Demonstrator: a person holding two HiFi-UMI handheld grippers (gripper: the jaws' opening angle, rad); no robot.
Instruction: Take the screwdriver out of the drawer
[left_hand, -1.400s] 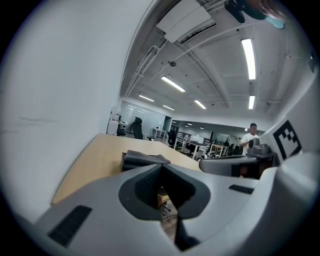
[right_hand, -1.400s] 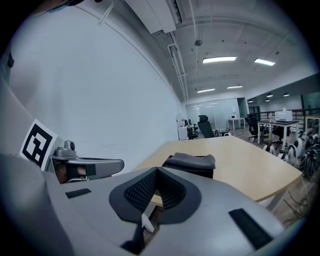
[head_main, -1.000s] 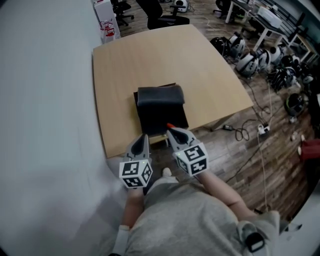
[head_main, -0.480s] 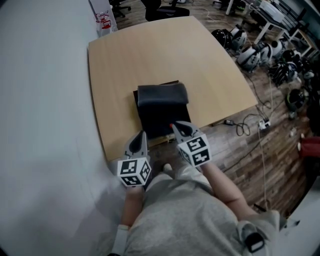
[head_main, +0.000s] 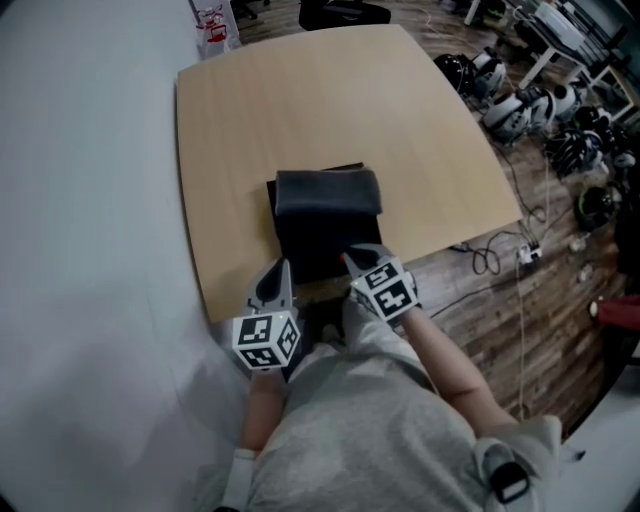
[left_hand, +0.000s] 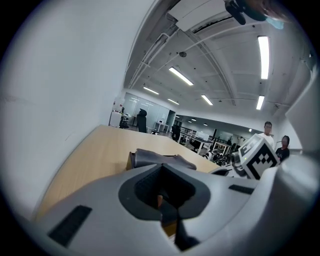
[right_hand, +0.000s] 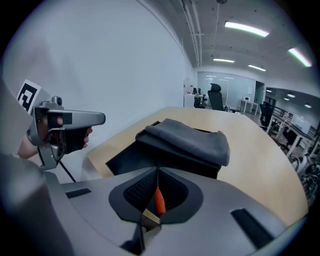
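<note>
A black drawer box (head_main: 322, 250) stands near the front edge of the light wooden table (head_main: 330, 110). A dark grey cloth (head_main: 328, 192) lies folded over its top. No screwdriver shows in any view. My right gripper (head_main: 349, 258) is shut and points down at the box's front right. A thin orange-red sliver (right_hand: 159, 200) sits in its closed jaws, and I cannot tell what it is. My left gripper (head_main: 282, 270) hovers at the box's front left, over the table edge, with its jaws together and nothing held. The right gripper view shows the box (right_hand: 150, 157), the cloth (right_hand: 187, 137) and the left gripper (right_hand: 101, 118).
A white wall runs along the left of the table. Cables, a power strip (head_main: 525, 255) and several white-and-black devices (head_main: 510, 110) lie on the wooden floor to the right. A black chair (head_main: 340, 12) stands beyond the far edge. Two people (left_hand: 274, 137) stand in the distance.
The right gripper has sunk and tipped further down toward the front of the black box. The left gripper has dropped a little beside it. Both stay shut.
</note>
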